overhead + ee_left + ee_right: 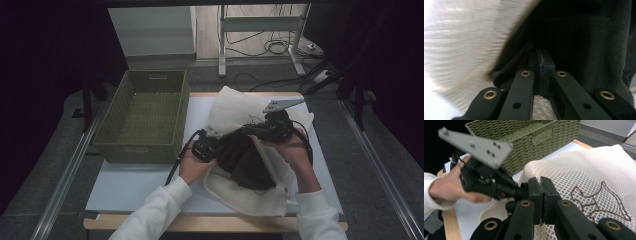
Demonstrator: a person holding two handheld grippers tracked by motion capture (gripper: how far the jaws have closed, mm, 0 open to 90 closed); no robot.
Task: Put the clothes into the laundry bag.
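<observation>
Both grippers pinch fabric: left gripper point(216, 141) one dark garment point(245, 159), right gripper point(541, 185) one mesh bag point(584, 177).

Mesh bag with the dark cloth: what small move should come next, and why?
Probably push the dark cloth deeper into the mesh bag. The right gripper is shut on the bag's edge, holding it up, while the left gripper is shut on the cloth, which still bulges out of the opening.

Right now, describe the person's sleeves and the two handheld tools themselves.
Both sleeves are white with ribbed cuffs. Each tool is black: the left tool and right tool have flat linkage bars with brass-ringed pivots. A grey three-cornered plate with small screw holes tops one, and a black cable trails off.
</observation>
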